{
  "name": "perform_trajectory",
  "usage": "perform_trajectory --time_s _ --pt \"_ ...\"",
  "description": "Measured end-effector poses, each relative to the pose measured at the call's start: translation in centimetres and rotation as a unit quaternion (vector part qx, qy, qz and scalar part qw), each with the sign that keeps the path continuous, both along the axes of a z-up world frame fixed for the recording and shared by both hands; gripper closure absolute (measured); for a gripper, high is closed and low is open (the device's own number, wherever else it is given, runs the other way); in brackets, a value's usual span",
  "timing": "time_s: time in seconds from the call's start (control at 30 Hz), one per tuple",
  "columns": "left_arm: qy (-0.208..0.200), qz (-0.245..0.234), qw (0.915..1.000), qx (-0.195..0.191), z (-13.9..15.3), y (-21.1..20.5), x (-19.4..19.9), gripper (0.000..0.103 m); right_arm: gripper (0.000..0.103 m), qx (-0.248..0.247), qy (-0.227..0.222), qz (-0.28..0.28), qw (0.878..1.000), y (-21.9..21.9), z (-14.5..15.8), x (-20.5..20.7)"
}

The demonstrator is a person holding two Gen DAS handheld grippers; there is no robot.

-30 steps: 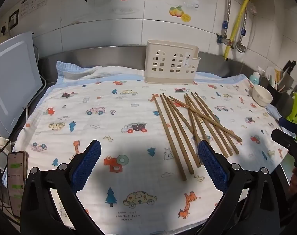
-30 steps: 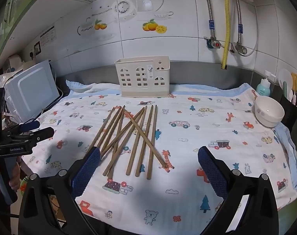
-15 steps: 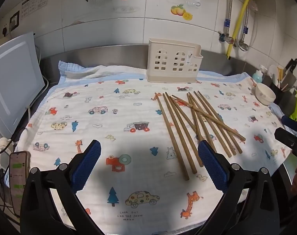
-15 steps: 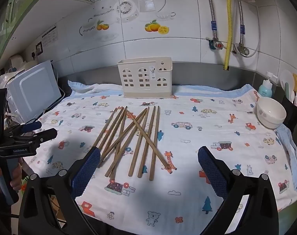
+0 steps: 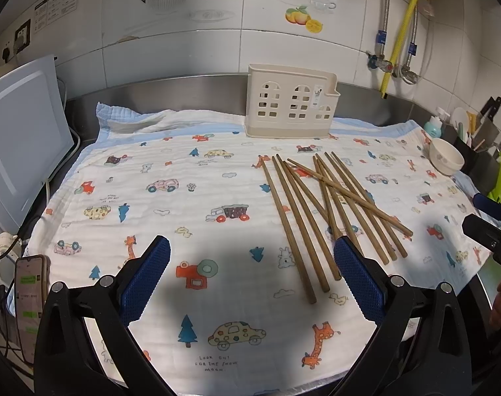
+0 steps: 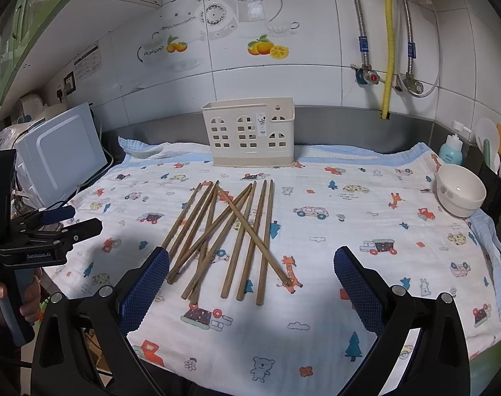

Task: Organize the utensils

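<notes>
With both the left gripper (image 5: 252, 283) & right gripper (image 6: 251, 288) spread wide & empty, take one stick off the chopsticks (image 6: 230, 231) pile mid-cloth, top crossing one first, then drop it upright into the holder (image 6: 250, 138) at the worktop's back edge.

- My pads (image 6: 144, 292) are showing dark blue with a fine mesh texture, on black arms.
- The cloth (image 6: 349, 217) is lying white with a pale blue border, printed with cars, giraffes, blue trees and clouds.
- The chopsticks (image 6: 237, 231) are looking plain brown.
- The caddy (image 6: 250, 138) is showing cream, cut with window-shaped holes.
- The bowl (image 6: 461, 191) is looking white with faint grey marks.
- The hose (image 6: 388, 39) is showing yellow against white tiles (image 6: 316, 16) printed with oranges.
</notes>
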State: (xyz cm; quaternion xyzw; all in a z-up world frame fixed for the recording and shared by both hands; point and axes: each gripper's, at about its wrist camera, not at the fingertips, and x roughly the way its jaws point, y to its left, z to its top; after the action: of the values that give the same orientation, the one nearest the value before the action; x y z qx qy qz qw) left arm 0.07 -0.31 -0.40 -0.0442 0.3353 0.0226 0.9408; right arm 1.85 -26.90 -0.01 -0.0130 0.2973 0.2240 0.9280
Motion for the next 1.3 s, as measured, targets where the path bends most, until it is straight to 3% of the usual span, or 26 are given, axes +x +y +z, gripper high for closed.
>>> perform_trajectory --time_s 1.3 --pt "0.02 -0.001 0.9997 -0.012 -1.3 0.1 1.3 0.006 0.009 -0.013 0.008 0.021 1.0 0.0 -2.2 2.4"
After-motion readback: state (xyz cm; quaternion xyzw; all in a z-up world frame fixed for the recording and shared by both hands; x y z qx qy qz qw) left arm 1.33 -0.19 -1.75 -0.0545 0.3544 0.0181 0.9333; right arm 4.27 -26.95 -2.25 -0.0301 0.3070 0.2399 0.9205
